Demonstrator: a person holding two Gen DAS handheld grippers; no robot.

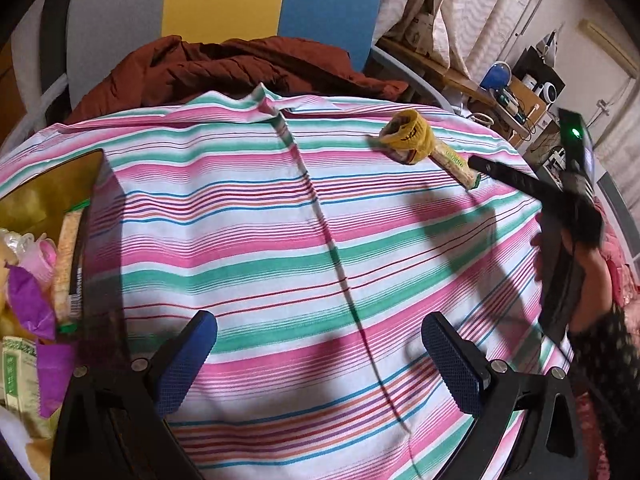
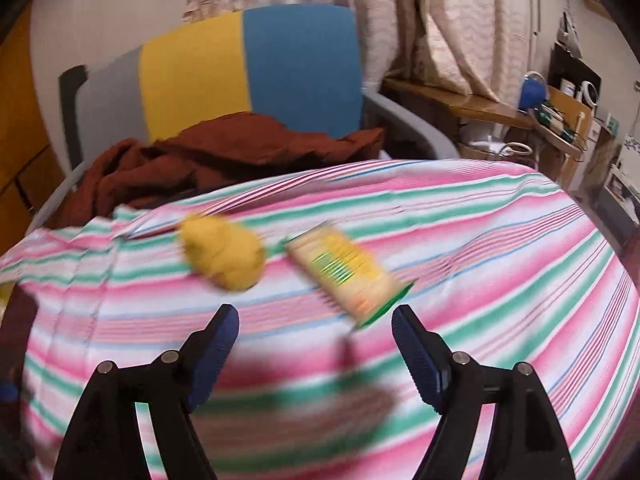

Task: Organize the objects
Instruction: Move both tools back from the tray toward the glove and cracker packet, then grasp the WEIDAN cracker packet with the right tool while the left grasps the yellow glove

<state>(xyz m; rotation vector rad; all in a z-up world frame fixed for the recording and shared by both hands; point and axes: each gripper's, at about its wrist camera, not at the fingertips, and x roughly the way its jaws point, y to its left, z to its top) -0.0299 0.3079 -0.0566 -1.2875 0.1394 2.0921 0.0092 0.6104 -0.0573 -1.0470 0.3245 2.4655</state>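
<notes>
The left gripper has 2 black plastic arms, each tipped with a dark blue pad of fine cross-hatched texture. 2 round silver screws sit on each arm near the pad. The right gripper is built the same: black angular arms, blue ribbed pads, 2 silver screws per side. Seen from the left wrist, the right gripper's body is a black block with a long black finger and a small green light. The hand holding it comes out of a dark sleeve with small pale dots.
</notes>
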